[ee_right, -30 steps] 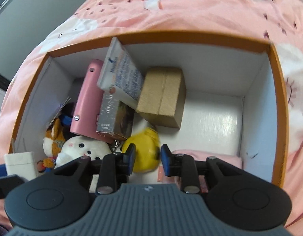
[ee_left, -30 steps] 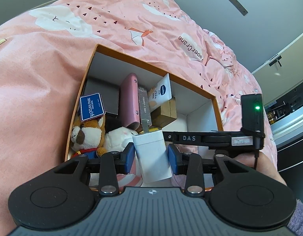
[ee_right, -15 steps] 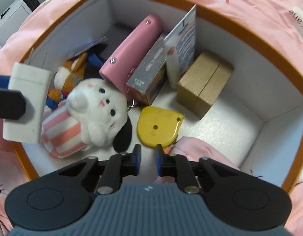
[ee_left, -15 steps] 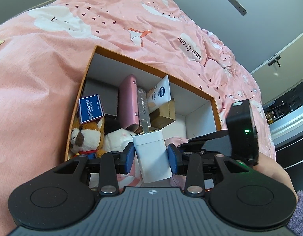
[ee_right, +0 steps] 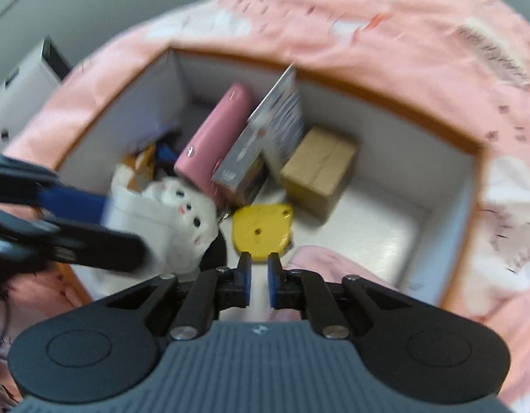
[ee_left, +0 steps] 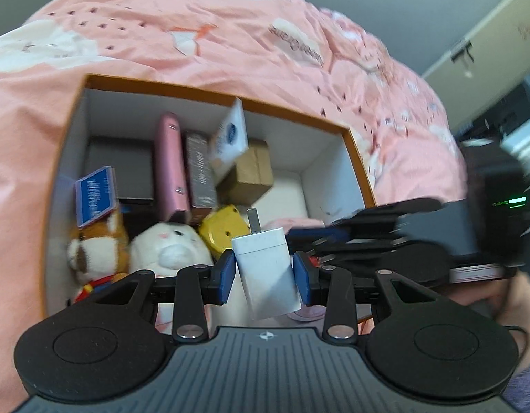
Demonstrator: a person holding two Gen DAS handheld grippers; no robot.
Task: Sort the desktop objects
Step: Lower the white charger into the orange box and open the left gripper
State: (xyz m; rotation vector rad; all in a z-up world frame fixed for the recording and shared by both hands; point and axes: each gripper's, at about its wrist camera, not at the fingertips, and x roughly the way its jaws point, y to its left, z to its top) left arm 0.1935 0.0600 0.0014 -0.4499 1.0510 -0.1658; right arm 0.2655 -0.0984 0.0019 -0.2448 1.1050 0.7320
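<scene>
So I'm holding one white charger [ee_left: 269,271] in my left gripper [ee_left: 265,272] right now. It's a smooth plastic block with rounded corners and a metal prong sticking up, and the blue pads are pinching it from both sides while it's hanging over the near edge of the box [ee_left: 209,93], tilted a bit.

My right gripper [ee_right: 259,277] is sitting closed with nothing between the pads, hovering just above the yellow tape-measure thing [ee_right: 261,229].

The box is one orange-rimmed cardboard tray with white inner walls, sitting on a wrinkly pink bedspread [ee_left: 230,27] with white cloud prints.

Counting what's lying inside:
- two plush toys, both fuzzy: a white one [ee_left: 168,246] and an orange-and-white one [ee_left: 92,251]
- one pink case [ee_left: 170,168], long and rounded, looks like leather with snap studs
- one grey foil-looking carton [ee_left: 200,175] leaning right against it
- one white flat packet [ee_left: 230,139] with a blue logo, propped at a slant on the carton and the brown box
- one plain brown cardboard cube [ee_left: 251,179]
- one yellow hard-plastic disc-ish thing, glossy
- one blue card [ee_left: 94,196] resting on the orange plush's head
- one dark flat box [ee_left: 120,168] at the back left

Everything's a bit motion-blurred, so I can't read the labels.
</scene>
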